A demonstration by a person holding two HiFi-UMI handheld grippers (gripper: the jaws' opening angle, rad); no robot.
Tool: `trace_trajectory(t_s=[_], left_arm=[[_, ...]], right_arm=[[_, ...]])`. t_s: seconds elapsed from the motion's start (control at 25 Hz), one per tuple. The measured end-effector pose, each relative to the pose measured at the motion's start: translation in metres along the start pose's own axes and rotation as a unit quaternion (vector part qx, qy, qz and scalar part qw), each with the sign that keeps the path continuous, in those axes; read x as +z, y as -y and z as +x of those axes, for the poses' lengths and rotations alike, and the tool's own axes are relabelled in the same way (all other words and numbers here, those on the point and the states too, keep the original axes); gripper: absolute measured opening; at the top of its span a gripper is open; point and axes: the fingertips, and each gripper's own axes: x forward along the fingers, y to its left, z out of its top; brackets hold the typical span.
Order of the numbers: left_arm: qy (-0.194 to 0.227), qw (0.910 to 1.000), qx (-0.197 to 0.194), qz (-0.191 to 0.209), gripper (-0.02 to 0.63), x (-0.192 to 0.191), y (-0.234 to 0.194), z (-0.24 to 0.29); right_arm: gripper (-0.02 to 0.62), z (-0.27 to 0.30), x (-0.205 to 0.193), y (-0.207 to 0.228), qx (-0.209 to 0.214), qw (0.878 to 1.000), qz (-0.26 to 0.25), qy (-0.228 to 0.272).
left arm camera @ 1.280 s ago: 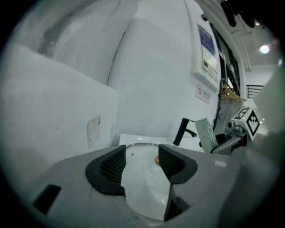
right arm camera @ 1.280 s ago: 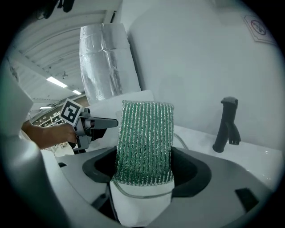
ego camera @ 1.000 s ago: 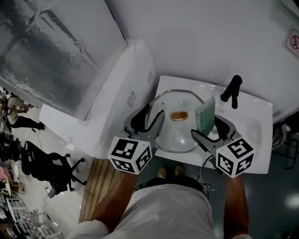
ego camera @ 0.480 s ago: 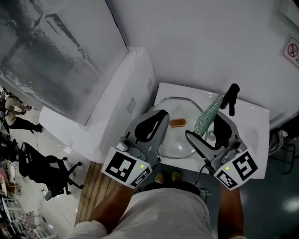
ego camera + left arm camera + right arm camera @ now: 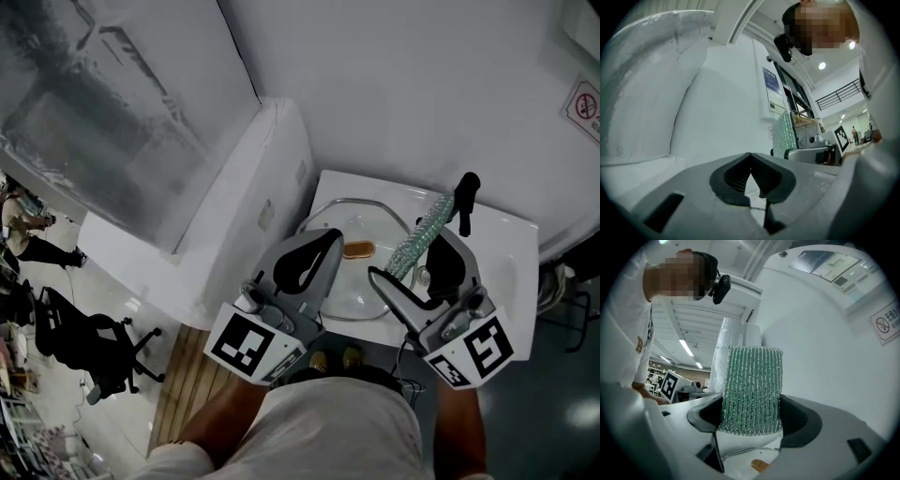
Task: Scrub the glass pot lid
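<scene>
White walls are seen all around a small white sink [image 5: 511, 272], with a black tap [image 5: 465, 192] at its back. The glass pot lid [image 5: 356, 223] is laid flat in the sink, with its brown knob [image 5: 359, 249] turned up. The left gripper [image 5: 328, 239] is held over the lid's left side. Its fingers [image 5: 733, 176] are pressed together, and nothing is gripped between them. A green scrubbing pad [image 5: 751, 385] is pinched tight by the right gripper [image 5: 412, 255]. The pad is held up above the right side of the lid and, as far as can be told, is not touching it. The scrubbing looks not yet begun. Next, the pad probably needs to be brought down onto the glass and rubbed round and round. The lid may need to be held in place by the left gripper so it is not pushed about.
</scene>
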Motion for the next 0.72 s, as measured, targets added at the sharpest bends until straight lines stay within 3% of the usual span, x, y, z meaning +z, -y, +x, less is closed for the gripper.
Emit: trace_trajectory(t_s=[0.72], left_arm=[[0.002,1.0,-0.007,-0.003,0.015,-0.001,0.002,-0.001]], right_arm=[[0.348,0.001,-0.014,-0.002,-0.011,1.0,0.0,-0.011]])
